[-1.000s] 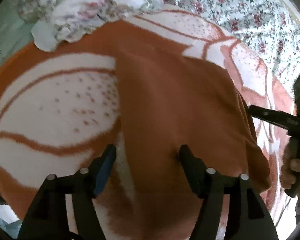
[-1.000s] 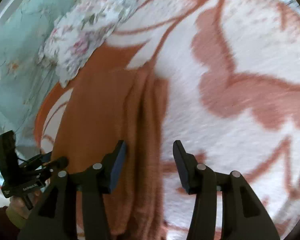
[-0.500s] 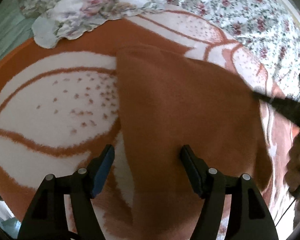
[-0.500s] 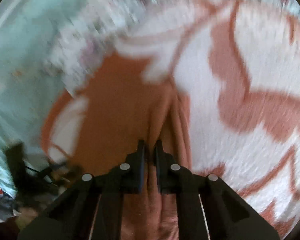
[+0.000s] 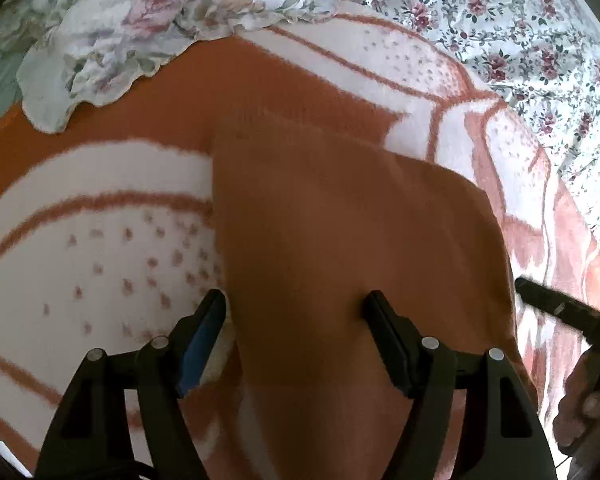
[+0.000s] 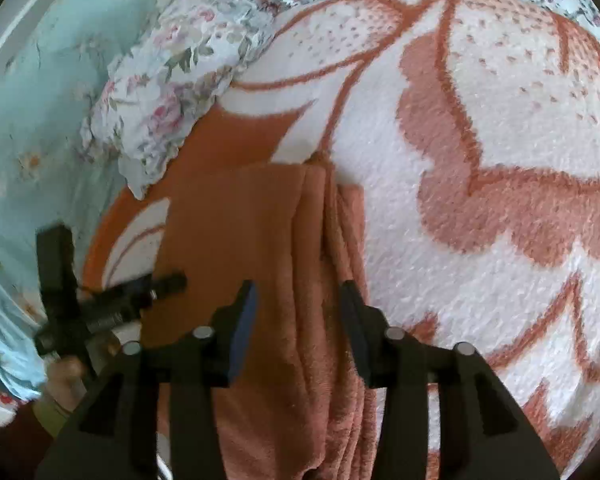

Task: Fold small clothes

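Orange garment [image 5: 360, 240] lies folded flat on blanket [image 5: 80, 240], below pillow [image 5: 120, 32]. Left gripper [image 5: 296, 320] open, straddling garment's edge, empty. Right gripper [image 6: 296, 312] just reopening over stacked fold, releasing it, likely to settle layers.

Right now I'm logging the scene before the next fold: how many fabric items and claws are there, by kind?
Orange garment: 1
Orange-and-white patterned blanket: 1
Floral ruffled pillow: 1
Floral bedsheet: 1
Claws: 2, left claw and right claw, both open over the garment; the right has just been opening.
Total: 6
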